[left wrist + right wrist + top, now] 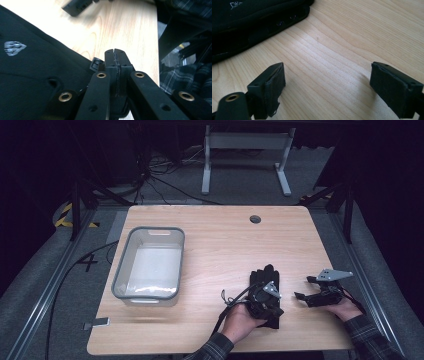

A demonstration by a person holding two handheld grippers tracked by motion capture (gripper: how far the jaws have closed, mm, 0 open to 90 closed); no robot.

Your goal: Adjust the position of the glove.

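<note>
A black glove (264,274) lies flat on the wooden table (220,240), right of centre, with its fingers pointing away. My left gripper (272,307) rests low over the glove's near part, held by a hand. In the left gripper view its jaws (115,51) are pressed together with nothing visible between the tips; the glove (37,70) lies beside and under the left jaw, with a small black clip (96,63) at its edge. My right gripper (304,288) is just right of the glove. Its jaws (329,77) stand wide open over bare wood, and the glove (249,22) lies beyond them at the upper left.
A clear grey plastic bin (120,270) stands on the table's left half. A round cable hole (255,219) is near the far edge. A small grey tag (97,322) hangs at the front left corner. The right gripper (75,7) shows blurred in the left gripper view.
</note>
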